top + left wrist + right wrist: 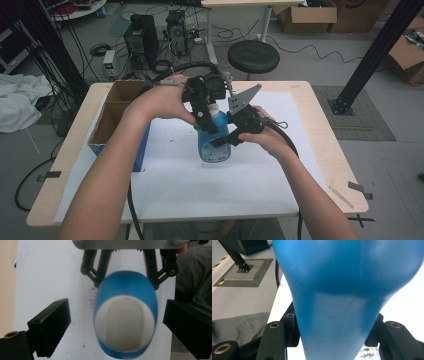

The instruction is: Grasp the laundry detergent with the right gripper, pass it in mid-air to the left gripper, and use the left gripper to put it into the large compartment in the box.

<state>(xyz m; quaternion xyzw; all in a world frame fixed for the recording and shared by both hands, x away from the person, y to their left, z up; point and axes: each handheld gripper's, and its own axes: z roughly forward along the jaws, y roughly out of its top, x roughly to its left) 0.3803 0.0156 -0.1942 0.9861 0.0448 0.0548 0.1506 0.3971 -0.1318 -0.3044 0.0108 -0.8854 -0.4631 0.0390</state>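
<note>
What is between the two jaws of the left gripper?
In the left gripper view, the blue bottle stands between the open jaws of the left gripper, with white paper showing in the gap on each side; the pads do not touch it.

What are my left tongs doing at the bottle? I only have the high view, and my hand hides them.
Observer: In the left gripper view, the left tongs stand open, with a clear gap on each side of the blue bottle.
Operator: Is the other side really gripping it?
Observer: Yes. The right gripper view shows the right tongs pressed on both sides of the bottle's narrow part.
Operator: Anything on the surface close by?
Observer: The left gripper view shows dark smudges on the white paper beside the bottle.
</note>
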